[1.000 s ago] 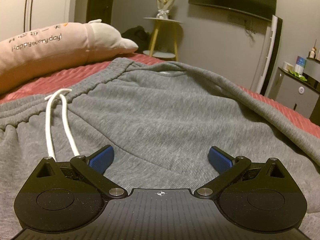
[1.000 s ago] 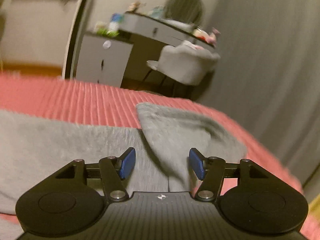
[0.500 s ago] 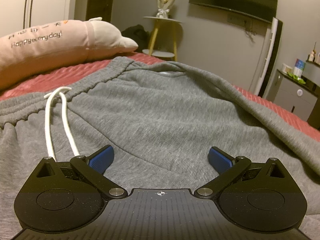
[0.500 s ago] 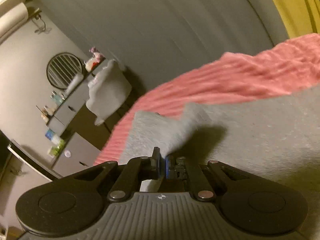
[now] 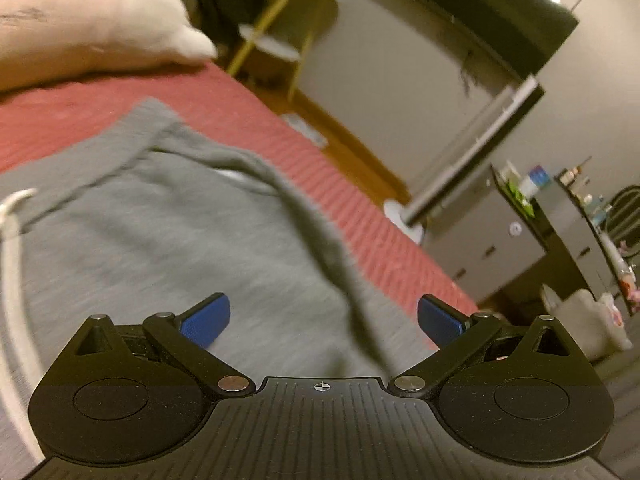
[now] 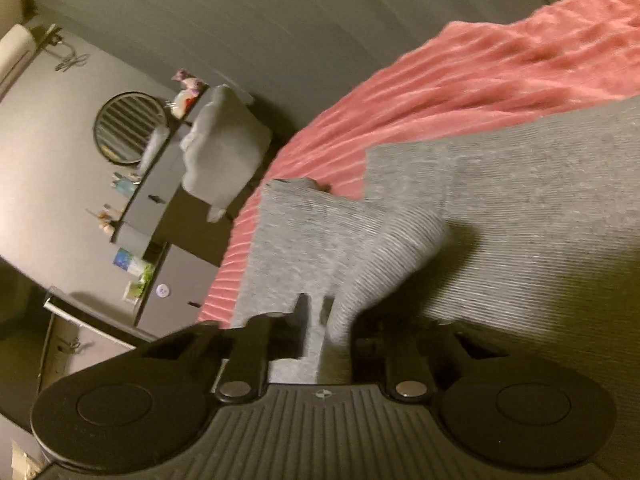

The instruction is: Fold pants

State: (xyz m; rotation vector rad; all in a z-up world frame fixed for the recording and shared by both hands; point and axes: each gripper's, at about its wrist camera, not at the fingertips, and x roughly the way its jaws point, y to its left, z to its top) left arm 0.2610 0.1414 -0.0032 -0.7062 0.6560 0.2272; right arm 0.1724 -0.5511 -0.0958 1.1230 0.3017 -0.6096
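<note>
Grey sweatpants [image 5: 160, 220] lie spread on a red bedspread [image 5: 320, 184], their white drawstring [image 5: 12, 240] at the left edge. My left gripper [image 5: 322, 320] hovers open above the seat of the pants, nothing between its blue pads [image 5: 204, 320]. In the right wrist view, the end of one trouser leg [image 6: 312, 232] is bunched between the fingers of my right gripper [image 6: 320, 320] and pulled up off the other grey leg [image 6: 520, 220]. Those jaws are opening slightly with the fabric still pinched between them. The view is rolled sideways.
A pink plush pillow [image 5: 80, 32] lies at the head of the bed. Past the bed's edge stand a yellow-legged side table [image 5: 288, 32], a grey dresser [image 5: 500, 240] and a chair draped with cloth [image 6: 224, 152]. Grey curtains [image 6: 280, 20] hang behind.
My right gripper closed on the trouser leg end, rolled sideways and lifted it. My left gripper, still open, rose and swung so the bed's edge and dresser came into view.
</note>
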